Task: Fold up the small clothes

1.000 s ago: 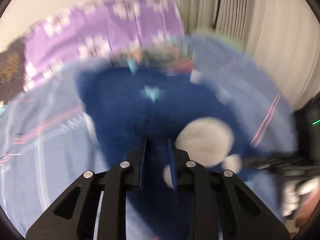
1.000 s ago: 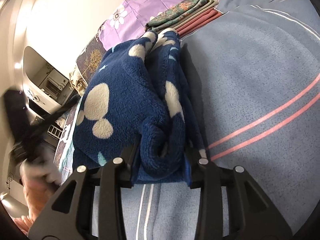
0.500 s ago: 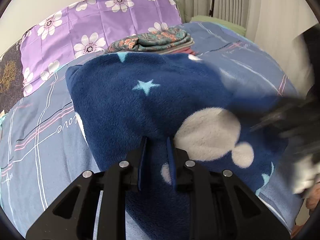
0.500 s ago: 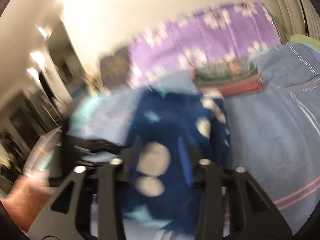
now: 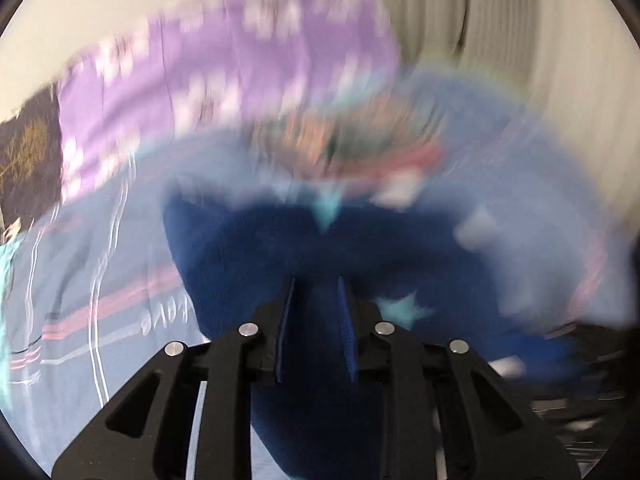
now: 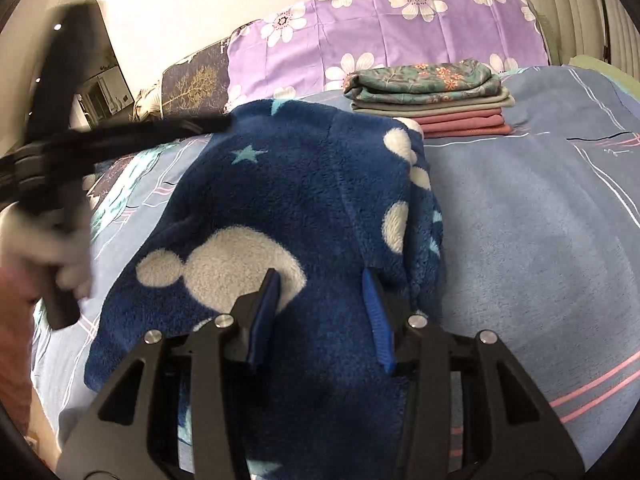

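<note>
A blue striped bedspread [image 6: 540, 220] serves as the folding surface, and on it lies the navy fleece garment [image 6: 288, 184], patterned with white blobs and pale stars, doubled into a thick pad at the near end of the bed. Beyond the garment, toward the purple flowered pillow [image 6: 400, 28] at the head of the bed, a stack of folded clothes [image 6: 428, 96] sits squared up, likely the pile this piece is bound for.

The right gripper [image 6: 320, 308] stands over the garment's near edge with its blue-padded tongs apart; fleece fills the gap between them, though nothing looks pinched, which reads as a release after laying a fold or a reach for the next hold. The left gripper [image 5: 314, 324] carries its tongs close together with dark blue fleece between and under them. Whether they bite the cloth cannot be told, since motion blur smears nearly everything in the left wrist view.

In the right wrist view the left gripper [image 6: 52, 152] appears as a dark streak off the garment's left side, its tips blurred. The garment's near hem is cut off behind both grippers, so how neatly its layers line up is hidden. The kind of garment is not evident.
</note>
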